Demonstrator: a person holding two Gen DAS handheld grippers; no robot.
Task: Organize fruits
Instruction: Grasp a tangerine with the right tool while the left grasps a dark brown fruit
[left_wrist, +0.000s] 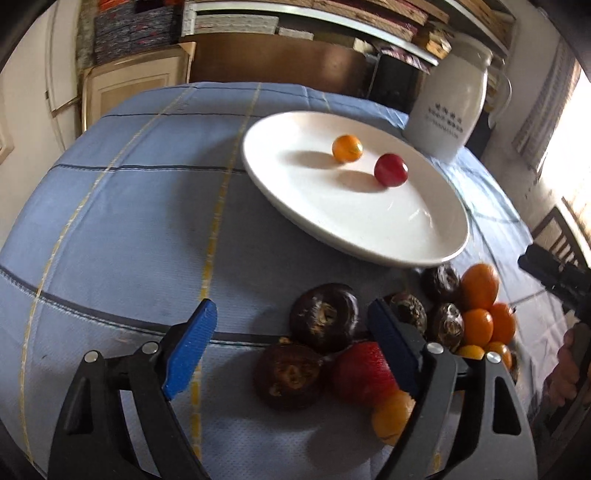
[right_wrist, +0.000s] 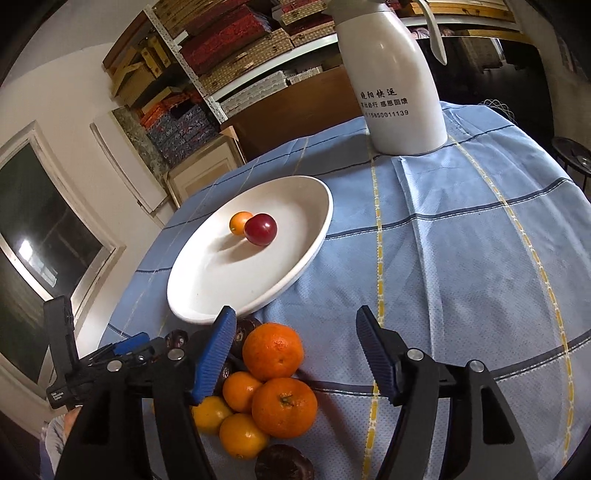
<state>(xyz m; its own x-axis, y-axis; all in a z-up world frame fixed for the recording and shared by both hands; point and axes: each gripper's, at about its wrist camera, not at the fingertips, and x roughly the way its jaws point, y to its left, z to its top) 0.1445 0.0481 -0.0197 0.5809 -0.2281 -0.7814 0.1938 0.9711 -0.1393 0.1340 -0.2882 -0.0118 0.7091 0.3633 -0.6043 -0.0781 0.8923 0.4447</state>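
A white plate (left_wrist: 436, 236) (right_wrist: 295, 266) on the blue tablecloth holds a small orange fruit (left_wrist: 347, 148) (right_wrist: 239, 222) and a red fruit (left_wrist: 390, 170) (right_wrist: 260, 229). A pile of fruit lies in front of it: dark brown fruits (left_wrist: 323, 317), a red fruit (left_wrist: 360, 373) and several oranges (left_wrist: 479, 286) (right_wrist: 273, 350). My left gripper (left_wrist: 291, 343) is open just above the dark fruits. My right gripper (right_wrist: 295, 350) is open, with the top orange by its left finger. Both are empty.
A white thermos jug (left_wrist: 448, 107) (right_wrist: 395, 85) stands behind the plate. The blue tablecloth (left_wrist: 129, 221) (right_wrist: 461, 240) stretches left of the plate in the left view and right of it in the right view. Shelves of boxes (right_wrist: 221, 55) stand behind the table.
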